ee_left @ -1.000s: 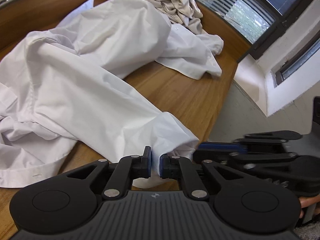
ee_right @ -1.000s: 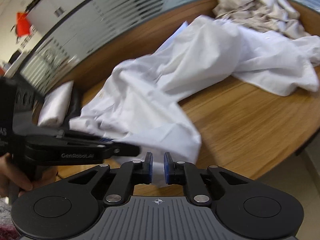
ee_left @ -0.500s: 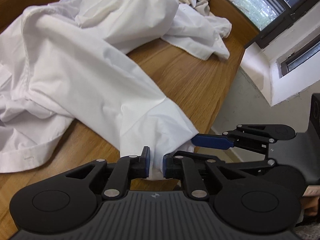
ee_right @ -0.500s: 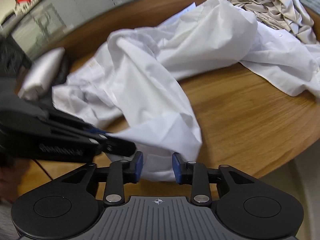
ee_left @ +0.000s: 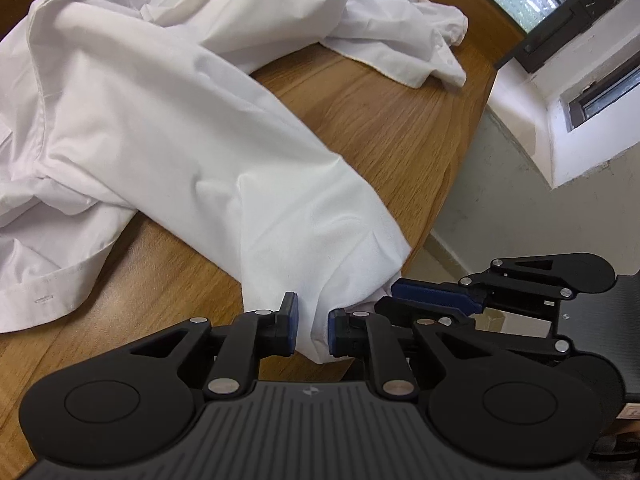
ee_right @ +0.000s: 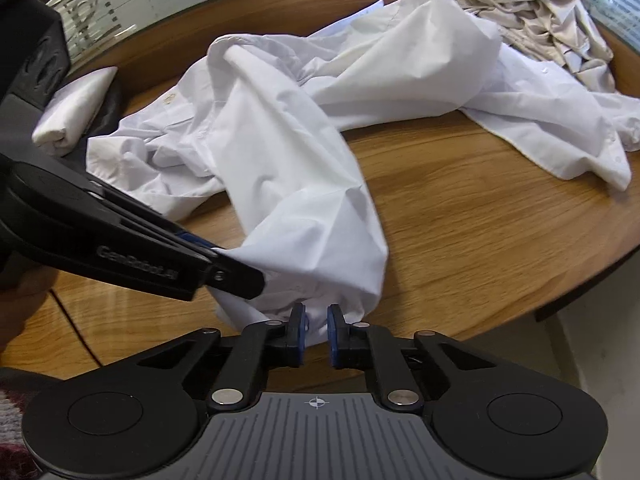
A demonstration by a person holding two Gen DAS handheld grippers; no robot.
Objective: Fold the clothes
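Observation:
A crumpled white shirt (ee_left: 160, 120) (ee_right: 300, 140) lies across the wooden table (ee_left: 380, 120). One sleeve runs toward the near table edge, ending at its cuff (ee_left: 340, 272) (ee_right: 328, 264). My left gripper (ee_left: 313, 326) has the cuff fabric pinched between its blue pads. My right gripper (ee_right: 317, 326) is shut on the same cuff just beside it. In the right wrist view the left gripper (ee_right: 240, 272) comes in from the left with its tips on the cloth. In the left wrist view the right gripper (ee_left: 394, 300) sits at the right, off the table edge.
A beige garment (ee_right: 540, 12) is heaped at the far side. A folded white cloth (ee_right: 76, 108) rests on something dark at the far left. The table edge (ee_left: 460, 184) curves close on the right, with floor and a window wall beyond. A hand (ee_right: 20, 300) holds the left gripper.
Both grippers closed in on the sleeve cuff. The right gripper's fingers, wider apart half a second ago, have narrowed onto the cloth. The cuff end now lifts slightly off the table.

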